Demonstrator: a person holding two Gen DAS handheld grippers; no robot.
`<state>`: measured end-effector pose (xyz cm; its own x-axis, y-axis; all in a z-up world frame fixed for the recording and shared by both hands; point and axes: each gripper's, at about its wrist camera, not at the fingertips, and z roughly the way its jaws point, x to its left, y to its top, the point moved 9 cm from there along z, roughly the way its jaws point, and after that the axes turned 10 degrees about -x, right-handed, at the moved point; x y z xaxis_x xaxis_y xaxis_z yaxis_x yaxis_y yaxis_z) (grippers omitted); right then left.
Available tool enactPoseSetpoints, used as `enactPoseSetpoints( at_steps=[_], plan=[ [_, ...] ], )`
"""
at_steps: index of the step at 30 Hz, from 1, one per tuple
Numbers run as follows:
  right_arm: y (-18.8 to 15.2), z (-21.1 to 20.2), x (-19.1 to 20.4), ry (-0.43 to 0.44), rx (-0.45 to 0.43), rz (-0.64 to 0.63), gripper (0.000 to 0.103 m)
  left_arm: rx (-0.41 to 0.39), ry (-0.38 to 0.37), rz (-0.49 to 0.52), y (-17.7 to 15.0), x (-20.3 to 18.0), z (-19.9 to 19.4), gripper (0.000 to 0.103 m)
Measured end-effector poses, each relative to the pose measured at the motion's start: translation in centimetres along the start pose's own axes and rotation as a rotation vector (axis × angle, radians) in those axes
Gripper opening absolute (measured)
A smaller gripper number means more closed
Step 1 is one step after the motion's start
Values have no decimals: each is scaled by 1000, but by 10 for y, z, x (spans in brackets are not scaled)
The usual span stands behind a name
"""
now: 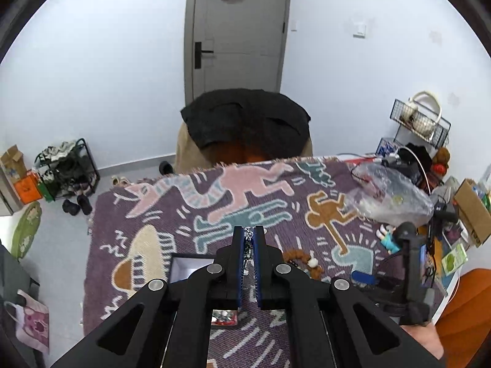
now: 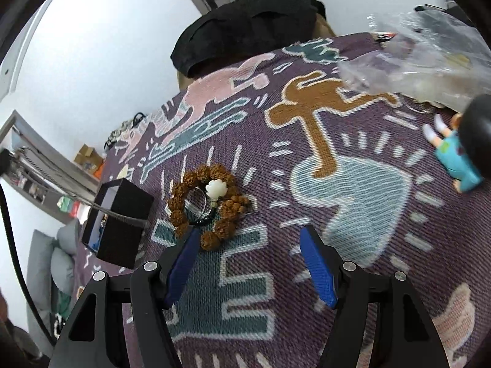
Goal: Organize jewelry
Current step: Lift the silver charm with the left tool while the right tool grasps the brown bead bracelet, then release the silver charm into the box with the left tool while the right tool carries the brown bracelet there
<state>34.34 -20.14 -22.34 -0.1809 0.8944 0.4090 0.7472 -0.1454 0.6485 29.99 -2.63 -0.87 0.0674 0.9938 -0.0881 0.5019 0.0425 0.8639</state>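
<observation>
Two grippers over patterned cloth [image 2: 353, 184]. Left gripper [image 1: 248, 233] clamped on black-and-white beaded strand [image 1: 248, 247], lifted off cloth, above black box [image 1: 187, 265]. Right gripper [image 2: 245, 233] spread wide, nothing between pads, hovering just beside brown bead bracelet [image 2: 211, 205] with white charm, mid-cloth. Black box [image 2: 119, 220] near left edge, lid off. Figurine [image 2: 454, 159], plastic bag [image 2: 429, 61] toward right edge

Right gripper [image 2: 248, 239] open — brown bead bracelet [image 2: 208, 207] just beyond.
</observation>
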Motion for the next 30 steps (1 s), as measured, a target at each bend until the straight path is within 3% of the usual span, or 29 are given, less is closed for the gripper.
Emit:
enactPoseSetpoints(
  at_steps=[8,12,13,17,22,30],
  plan=[
    [-4,35,19,-49,61,-27,65,-50,33,6,25,19,-21,5],
    [-6,46,25,-137,73,-97,38,-62,50,0,32,30,-27,5],
    [-7,48,27,-127,80,-98,21,-66,55,-2,35,32,-28,5],
    [-5,44,27,-146,65,-118,20,-87,72,-4,48,41,-37,5],
    [6,24,31,-109,-5,-113,19,-99,85,1,57,45,-42,5],
    [39,-25,57,-67,-123,-169,19,-51,64,-29,31,51,-18,5]
  ],
)
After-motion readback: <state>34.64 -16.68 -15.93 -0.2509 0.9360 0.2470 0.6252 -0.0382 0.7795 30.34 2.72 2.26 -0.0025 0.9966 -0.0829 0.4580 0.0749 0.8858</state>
